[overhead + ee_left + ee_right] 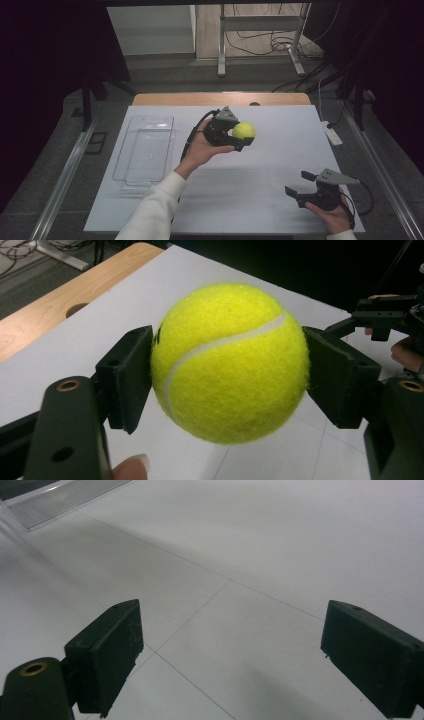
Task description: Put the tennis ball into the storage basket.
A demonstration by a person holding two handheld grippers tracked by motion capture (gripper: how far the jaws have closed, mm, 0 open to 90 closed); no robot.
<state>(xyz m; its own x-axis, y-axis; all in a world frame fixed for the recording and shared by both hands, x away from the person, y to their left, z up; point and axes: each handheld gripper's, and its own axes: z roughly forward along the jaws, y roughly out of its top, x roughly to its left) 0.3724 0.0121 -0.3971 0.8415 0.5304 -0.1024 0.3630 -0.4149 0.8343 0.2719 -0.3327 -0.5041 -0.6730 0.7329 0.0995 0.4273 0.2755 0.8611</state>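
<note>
Left tongs (239, 136) clamped across tennis ball (243, 131), ball pinched at widest girth, lifted clear above bench (280, 165) mid-surface, seemingly for carrying toward clear tray (145, 150). Right tongs (302, 185) spread, empty, parked low near front edge.

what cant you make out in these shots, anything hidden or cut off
- Far side of the tennis ball: left gripper view, hidden by the ball itself.
- Clear tray: right gripper view, cut off by the top left edge; high view too small to tell if anything is inside.
- Small hole in the wooden table edge: high view, too small.
</note>
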